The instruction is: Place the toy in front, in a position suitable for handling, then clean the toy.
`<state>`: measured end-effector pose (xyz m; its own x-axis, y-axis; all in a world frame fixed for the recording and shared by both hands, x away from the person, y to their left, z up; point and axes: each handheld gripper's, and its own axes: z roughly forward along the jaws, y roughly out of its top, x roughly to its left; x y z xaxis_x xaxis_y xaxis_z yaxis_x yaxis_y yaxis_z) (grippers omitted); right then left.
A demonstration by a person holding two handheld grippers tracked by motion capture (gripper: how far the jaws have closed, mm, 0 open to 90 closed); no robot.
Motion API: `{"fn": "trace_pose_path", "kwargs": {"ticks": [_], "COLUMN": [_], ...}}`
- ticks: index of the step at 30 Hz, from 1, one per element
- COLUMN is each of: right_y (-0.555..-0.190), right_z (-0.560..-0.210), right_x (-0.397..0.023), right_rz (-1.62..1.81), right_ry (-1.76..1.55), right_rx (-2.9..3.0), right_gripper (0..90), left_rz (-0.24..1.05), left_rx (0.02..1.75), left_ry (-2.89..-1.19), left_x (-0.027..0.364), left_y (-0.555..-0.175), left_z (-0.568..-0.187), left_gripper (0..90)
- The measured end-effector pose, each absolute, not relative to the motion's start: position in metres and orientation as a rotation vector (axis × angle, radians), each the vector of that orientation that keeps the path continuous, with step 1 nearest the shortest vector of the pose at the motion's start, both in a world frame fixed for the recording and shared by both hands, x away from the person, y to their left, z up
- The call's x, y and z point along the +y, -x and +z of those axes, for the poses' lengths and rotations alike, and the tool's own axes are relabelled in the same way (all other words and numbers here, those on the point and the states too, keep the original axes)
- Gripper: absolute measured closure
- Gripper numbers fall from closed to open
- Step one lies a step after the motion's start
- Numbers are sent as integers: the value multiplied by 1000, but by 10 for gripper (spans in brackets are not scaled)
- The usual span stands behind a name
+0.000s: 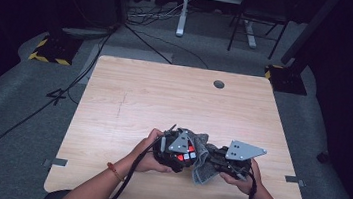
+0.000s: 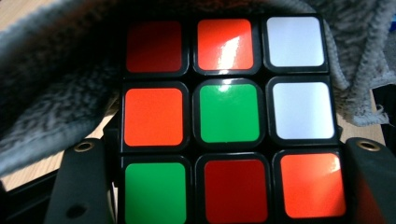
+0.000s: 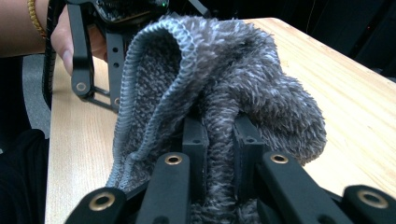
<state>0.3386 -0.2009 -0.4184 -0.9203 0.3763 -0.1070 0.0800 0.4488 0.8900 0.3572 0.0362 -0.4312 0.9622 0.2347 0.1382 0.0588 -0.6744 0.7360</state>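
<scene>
**Cube might slip while being wiped**

Near the table's (image 1: 130, 94) front edge, the right gripper (image 3: 219, 140) pinches the grey cloth (image 3: 243, 88). The left gripper (image 2: 224, 186) squeezes the cube (image 2: 229, 112). Rubbing too hard could knock it loose.

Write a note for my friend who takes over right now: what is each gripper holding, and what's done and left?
Left gripper: shut on the cube, jaws at its sides.
Right gripper: shut on a fold of the grey cloth.
Both sit close together near the front edge of the table, cloth draped against the cube.
Done: cube and cloth both gripped.
Left: probably wiping the cube with the cloth; how much has been wiped can't be told. Then set both down.
</scene>
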Motion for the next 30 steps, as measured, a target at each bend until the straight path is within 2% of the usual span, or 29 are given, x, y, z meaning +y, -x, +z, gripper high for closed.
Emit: {"fn": "trace_pose_path", "kwargs": {"ticks": [30], "right_y": [-348], "right_z": [-427], "right_x": [-198], "right_rz": [1422], "right_ry": [-405], "right_rx": [2466], "right_gripper": [793], "left_rz": [273], "left_rx": [213], "left_ry": [-2310], "left_x": [39], "left_y": [-356], "left_z": [-433], "left_gripper": [334]}}
